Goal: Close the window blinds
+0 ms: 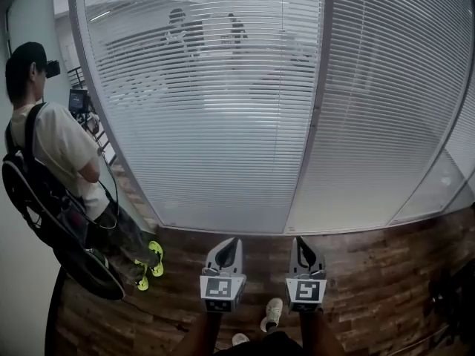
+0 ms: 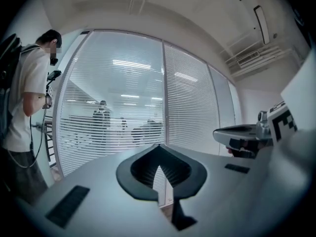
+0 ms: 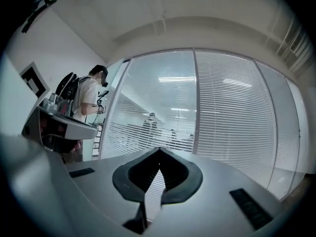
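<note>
Approach step: left gripper (image 1: pixel 233 245) and right gripper (image 1: pixel 301 245), fingers pressed together, empty; white horizontal-slat window blinds (image 1: pixel 223 124) well ahead of fingers, next needing closer reach.

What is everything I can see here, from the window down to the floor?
window blinds: several panels, white, across the glass wall ahead.
frame post: one, grey, between the two nearest panels.
figures: at least two, dark, beyond the glass, upper left.
bystander: one, white shirt, far left.
backpack: one, black, on the bystander's back.
floor: one, brown wood, below the glass.
shoe: one, white, bottom centre, the wearer's own.
left tongs: one, grey, shut and empty, bottom centre.
right tongs: one, grey, shut and empty, right of the left tongs.
</note>
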The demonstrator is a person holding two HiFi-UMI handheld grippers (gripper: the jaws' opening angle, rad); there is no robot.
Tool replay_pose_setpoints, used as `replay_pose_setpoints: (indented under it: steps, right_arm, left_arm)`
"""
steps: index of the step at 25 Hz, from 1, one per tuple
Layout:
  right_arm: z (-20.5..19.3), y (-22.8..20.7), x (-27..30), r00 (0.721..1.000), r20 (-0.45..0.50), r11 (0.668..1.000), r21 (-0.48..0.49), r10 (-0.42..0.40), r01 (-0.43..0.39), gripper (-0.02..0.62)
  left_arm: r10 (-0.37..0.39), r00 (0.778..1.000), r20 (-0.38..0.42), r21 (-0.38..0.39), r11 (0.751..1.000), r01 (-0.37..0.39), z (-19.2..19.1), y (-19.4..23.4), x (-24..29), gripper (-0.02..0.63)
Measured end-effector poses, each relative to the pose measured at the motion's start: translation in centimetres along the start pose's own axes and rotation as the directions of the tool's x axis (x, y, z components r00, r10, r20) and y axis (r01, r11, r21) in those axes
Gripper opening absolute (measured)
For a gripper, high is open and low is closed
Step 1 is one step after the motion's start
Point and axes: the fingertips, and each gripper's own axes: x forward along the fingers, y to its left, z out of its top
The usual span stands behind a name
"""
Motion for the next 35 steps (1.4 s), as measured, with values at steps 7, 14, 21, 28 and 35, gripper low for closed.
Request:
replay_pose_setpoints:
  steps: [7,14,21,28,35]
  right_arm:
    - [-1.2,-0.5,2.9,1.000,-0.007,0.999,0.025,0.027,-0.027,0.001]
    - [-1.7,-2.4,6.1,0.998,0.052,0.999,0.024,0.036,-0.038,0.001]
    - [-3.2,-5.2,8.6,0.999,0.032,0.998,0.059,0.027,-0.029,0.000]
    - [-0.7,-8.1,12.3,0.999,0.049,0.998,0.066,0.019,-0.022,0.001]
    - [-1.5,-10.6,15.5,1.000,0.026,0.994,0.106,-0.004,0.001,0.001]
  left_arm:
    - [0.020,1.000,-0.010,0.019,1.000,-0.020,-0.4,0.7,2.8,0.000]
    - [-0.002,1.000,-0.004,0.019,1.000,0.002,-0.7,0.5,7.5,0.000]
    - [0.025,1.000,-0.013,0.032,0.999,-0.025,-0.2,0.3,10.5,0.000]
    - [0.026,1.000,0.017,0.032,0.999,-0.026,3.8,0.9,14.9,0.000]
    - [0.024,1.000,0.006,0.071,0.997,-0.024,3.7,1.3,18.1,0.000]
